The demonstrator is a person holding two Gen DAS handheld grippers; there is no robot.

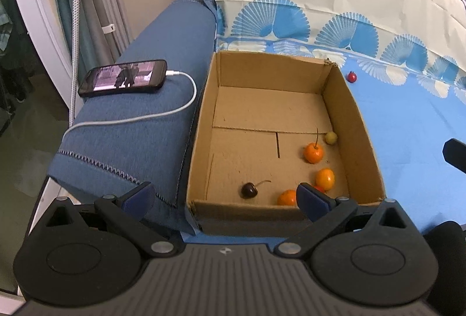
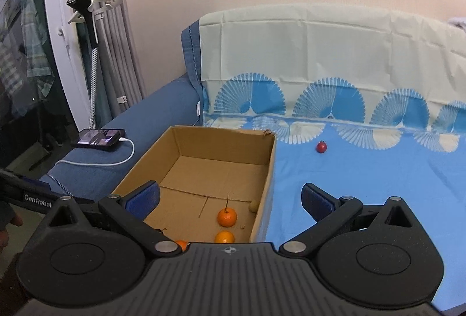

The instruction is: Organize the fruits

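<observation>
Both two-finger grippers are hovering with their fingers spread apart and gripping nothing, over an open brown cardboard box (image 1: 271,118) of small fruits.

The left gripper (image 1: 225,196) is hanging above the box's near edge, and the right gripper (image 2: 230,199) is straddling its right wall. Inside the box are lying a stemmed round orange fruit (image 1: 313,153), two more orange fruits (image 1: 324,178) (image 1: 287,197), a dark cherry with a curved stem (image 1: 249,190), a pale yellow-green berry (image 1: 331,137) in the right corner, and what may be a red fruit, mostly hidden behind the left gripper's finger. A small red round fruit (image 2: 321,146) is sitting apart on the blue patterned cloth (image 2: 364,170). A black smartphone (image 1: 123,77), plugged into a white cable (image 1: 163,115), is resting on the blue sofa armrest (image 1: 139,147).
</observation>
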